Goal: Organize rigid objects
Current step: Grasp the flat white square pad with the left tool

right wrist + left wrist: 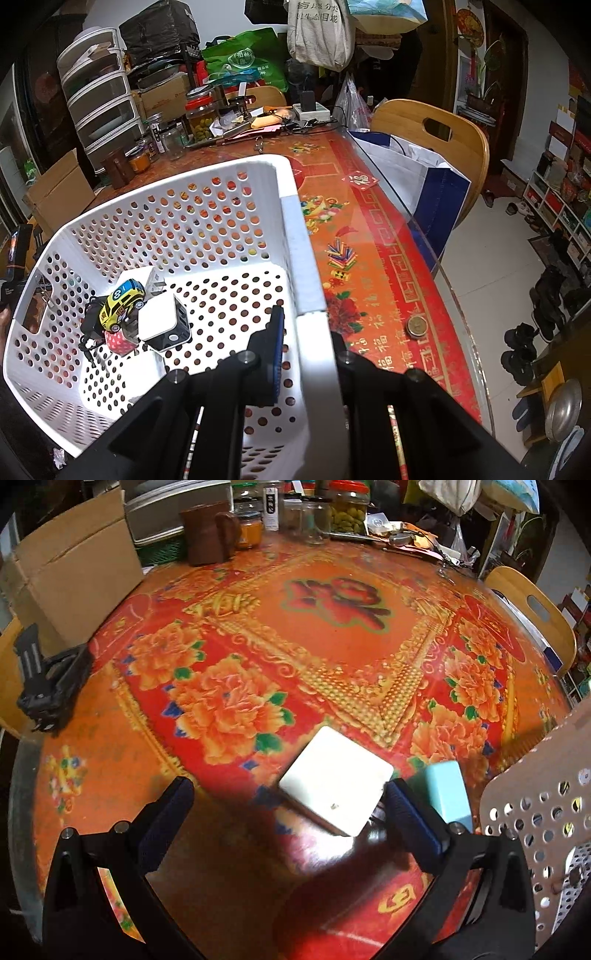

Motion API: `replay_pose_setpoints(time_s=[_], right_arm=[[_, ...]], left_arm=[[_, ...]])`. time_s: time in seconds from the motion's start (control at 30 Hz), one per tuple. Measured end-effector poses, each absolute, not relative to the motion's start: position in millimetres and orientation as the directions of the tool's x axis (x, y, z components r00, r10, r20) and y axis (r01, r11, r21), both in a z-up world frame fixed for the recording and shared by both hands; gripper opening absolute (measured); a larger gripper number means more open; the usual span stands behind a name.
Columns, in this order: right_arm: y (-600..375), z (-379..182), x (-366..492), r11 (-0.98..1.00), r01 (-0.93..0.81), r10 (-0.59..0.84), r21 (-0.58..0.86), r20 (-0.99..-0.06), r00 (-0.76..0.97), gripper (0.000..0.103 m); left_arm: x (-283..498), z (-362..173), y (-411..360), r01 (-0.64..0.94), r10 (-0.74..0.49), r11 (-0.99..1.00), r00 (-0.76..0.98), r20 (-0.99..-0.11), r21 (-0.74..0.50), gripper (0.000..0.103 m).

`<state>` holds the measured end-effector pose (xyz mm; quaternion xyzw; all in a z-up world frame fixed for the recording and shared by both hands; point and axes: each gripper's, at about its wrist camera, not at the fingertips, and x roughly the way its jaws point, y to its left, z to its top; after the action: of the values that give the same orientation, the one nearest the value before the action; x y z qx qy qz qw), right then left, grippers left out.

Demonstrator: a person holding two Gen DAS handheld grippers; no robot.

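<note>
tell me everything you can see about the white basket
The white basket looks like rigid plastic, its walls and floor punched with round holes, with a handle slot in one wall. It stands upright on the table. The right gripper is shut on its rim. Inside lie a yellow toy car, a white box and a few small items.
</note>
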<state>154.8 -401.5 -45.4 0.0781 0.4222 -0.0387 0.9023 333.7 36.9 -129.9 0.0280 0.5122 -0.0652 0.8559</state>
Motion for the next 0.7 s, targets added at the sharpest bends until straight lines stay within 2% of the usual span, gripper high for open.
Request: replay_pose_setpoints(time_s=[0.2, 0.33, 0.43, 0.47, 0.5, 0.53, 0.7], right_arm=[[-402.8, -44.5, 154.5, 0.985, 0.139, -0.011, 0.101, -0.770, 0.638, 0.012], [-403.5, -44.1, 154.6, 0.985, 0.141, -0.013, 0.101, -0.769, 0.640, 0.012], [-404.4, -43.7, 154.5, 0.984, 0.147, -0.019, 0.098, -0.770, 0.638, 0.012], [-404.0, -43.8, 154.7, 0.984, 0.148, -0.022, 0.095, -0.771, 0.637, 0.012], [-404.0, -43.7, 154.9, 0.984, 0.149, -0.024, 0.092, -0.772, 0.635, 0.012], [-404.5, -43.6, 155.1, 0.985, 0.151, -0.027, 0.090, -0.773, 0.634, 0.012], [-403.2, -43.9, 154.9, 0.984, 0.155, -0.033, 0.084, -0.776, 0.629, 0.012]], left_arm=[[344.8, -138.4, 38.7, 0.116, -0.133, 0.989, 0.450, -0.883, -0.090, 0.103], [343.4, -138.3, 36.8, 0.111, -0.120, 0.991, 0.467, -0.876, -0.076, 0.102], [340.3, -136.2, 35.8, 0.114, -0.129, 0.990, 0.483, -0.866, -0.084, 0.092], [338.8, -135.0, 35.2, 0.116, -0.128, 0.990, 0.492, -0.861, -0.081, 0.082], [337.5, -133.5, 34.5, 0.117, -0.127, 0.990, 0.500, -0.857, -0.078, 0.067], [335.8, -131.5, 33.9, 0.119, -0.128, 0.990, 0.509, -0.851, -0.078, 0.060], [329.9, -129.1, 42.9, 0.080, -0.099, 0.995, 0.534, -0.840, -0.066, 0.060]])
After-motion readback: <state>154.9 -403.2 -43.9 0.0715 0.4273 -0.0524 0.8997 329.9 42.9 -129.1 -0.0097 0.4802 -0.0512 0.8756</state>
